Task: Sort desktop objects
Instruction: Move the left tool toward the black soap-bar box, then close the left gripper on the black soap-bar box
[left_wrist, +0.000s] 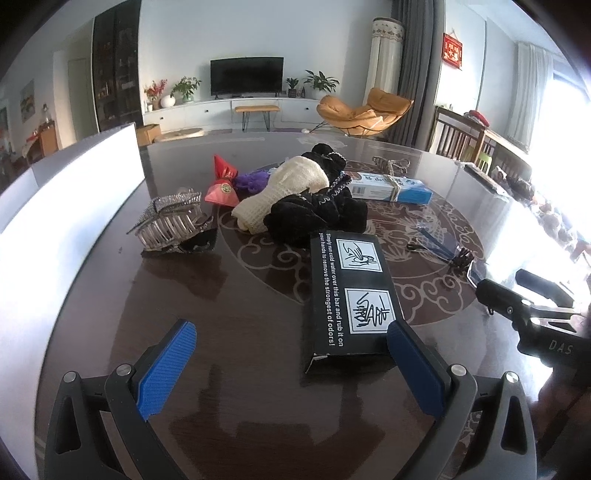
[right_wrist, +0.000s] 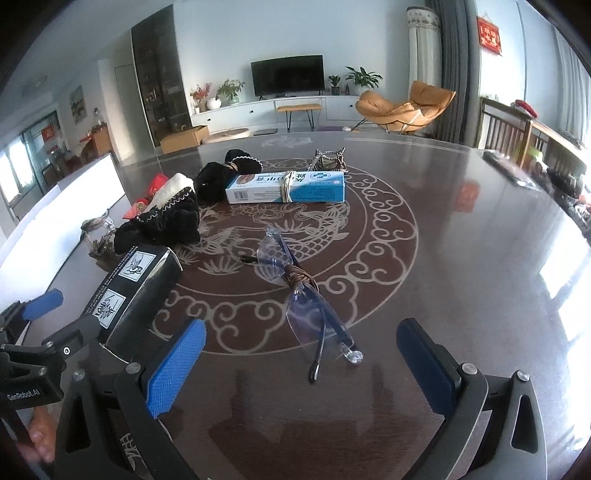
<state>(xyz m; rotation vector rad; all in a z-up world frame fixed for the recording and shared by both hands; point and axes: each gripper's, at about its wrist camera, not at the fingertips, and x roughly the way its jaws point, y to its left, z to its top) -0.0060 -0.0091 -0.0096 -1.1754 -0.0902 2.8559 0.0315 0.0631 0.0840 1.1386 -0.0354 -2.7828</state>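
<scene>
Two handheld grippers over the dark, glossy, patterned surface (right_wrist: 461, 258), each with blue-padded fingers spread wide. Left gripper (left_wrist: 291, 354): empty; right finger (left_wrist: 413, 369) touching or just beside the near corner of the black rectangular printed box (left_wrist: 347, 291) lying flat. Right gripper (right_wrist: 301, 363): empty, fingers apart either side of the blue-tinted rimless glasses (right_wrist: 306, 306), folded on the surface, without contact. Farther back: black frilled fabric (left_wrist: 317, 214), cream knitted cloth (left_wrist: 280, 188), clear toothed hair claw (left_wrist: 173, 225), and blue-and-white rubber-banded carton (right_wrist: 288, 188).
</scene>
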